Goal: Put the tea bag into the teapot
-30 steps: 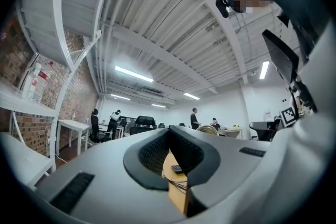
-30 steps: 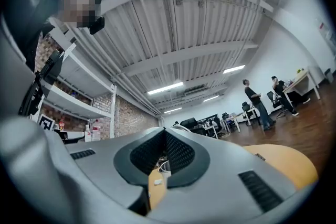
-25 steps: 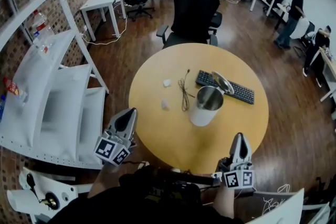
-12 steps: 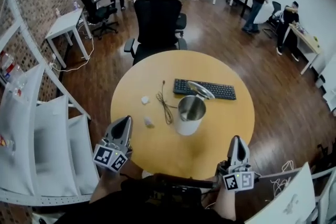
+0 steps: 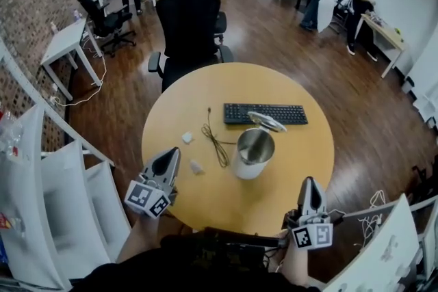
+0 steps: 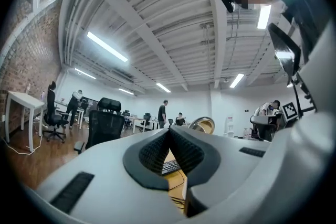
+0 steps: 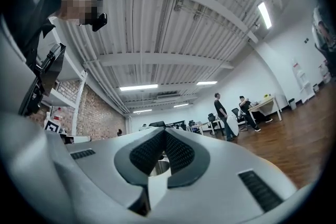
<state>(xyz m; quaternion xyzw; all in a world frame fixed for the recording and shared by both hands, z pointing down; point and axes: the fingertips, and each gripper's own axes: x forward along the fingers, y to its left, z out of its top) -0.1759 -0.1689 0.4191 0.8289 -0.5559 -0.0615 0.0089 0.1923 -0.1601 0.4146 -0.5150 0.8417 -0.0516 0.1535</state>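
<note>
A steel teapot (image 5: 253, 152) stands near the middle of the round yellow table (image 5: 301, 167) with its lid tipped open. Two small white tea bags lie to its left, one (image 5: 196, 167) close to my left gripper and one (image 5: 187, 137) farther back. My left gripper (image 5: 171, 155) hovers over the table's front left edge, shut and empty, its tips (image 6: 169, 129) pointing toward the teapot lid (image 6: 202, 124). My right gripper (image 5: 309, 182) is at the front right edge, also shut with nothing in it (image 7: 164, 131). The teapot (image 7: 159, 167) shows just past its jaws.
A black keyboard (image 5: 265, 113) lies behind the teapot and a thin black cable (image 5: 215, 143) trails between the tea bags and the pot. A black office chair (image 5: 188, 24) stands at the table's far side. White shelving (image 5: 75, 181) is on the left. People stand at desks far back.
The head view has swung, so the table now sits more central and the shelving shows less. Both grippers stay shut near the table's front edge.
</note>
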